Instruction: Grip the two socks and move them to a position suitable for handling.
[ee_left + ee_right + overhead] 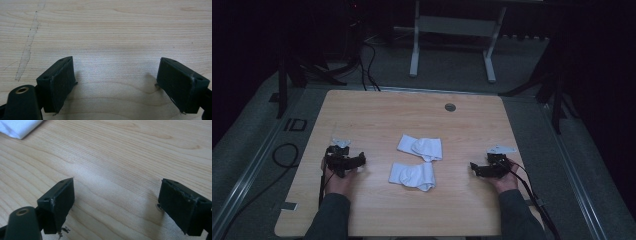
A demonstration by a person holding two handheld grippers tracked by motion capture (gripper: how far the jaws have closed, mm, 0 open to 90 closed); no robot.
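Centrally on the table lie two white socks, the landmark for all else here. The far sock sits just beyond the near sock; the two are close together, and whether they touch cannot be told. Each is flat and loosely folded, with a rounded bulge toward its right end. Left of the socks, well apart from them, the left gripper rests low over the wood, held in the left hand, jaws pointing toward the socks. In the left gripper view its jaws stand spread wide with bare wood between them, pinching nothing; a pale scratch runs down the board at the upper left. Right of the socks, likewise well apart, the right gripper is held in the right hand, jaws also turned toward the socks. In the right gripper view its jaws are spread wide over bare wood, empty, and a white corner of a sock shows at the upper left. Beyond the socks, near the far edge, a round grey grommet is set into the tabletop.
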